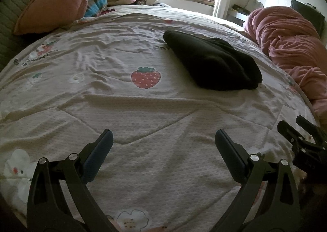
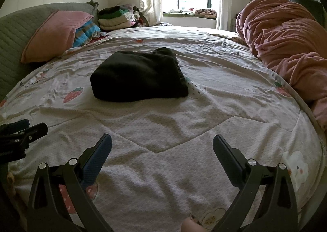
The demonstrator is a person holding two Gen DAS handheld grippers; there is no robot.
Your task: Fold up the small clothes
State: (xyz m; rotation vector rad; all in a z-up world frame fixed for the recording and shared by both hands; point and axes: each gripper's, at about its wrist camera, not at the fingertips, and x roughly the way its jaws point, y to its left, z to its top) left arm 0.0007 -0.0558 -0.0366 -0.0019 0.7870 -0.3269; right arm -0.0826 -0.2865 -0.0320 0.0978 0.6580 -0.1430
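A dark, nearly black small garment (image 1: 212,62) lies folded into a compact bundle on the strawberry-print bedspread (image 1: 126,109). In the right wrist view the garment (image 2: 139,74) sits ahead and slightly left on the bedspread (image 2: 184,129). My left gripper (image 1: 163,136) is open and empty, low over the near bedspread, well short of the garment. My right gripper (image 2: 162,140) is open and empty too, over the near bedspread. The right gripper shows at the right edge of the left wrist view (image 1: 302,140); the left gripper shows at the left edge of the right wrist view (image 2: 20,134).
A pink pillow (image 1: 55,5) leans on a grey headboard (image 2: 18,34) at the left. A stack of folded clothes (image 2: 116,18) sits at the far side by the window. A bunched pink duvet (image 2: 286,44) fills the right side.
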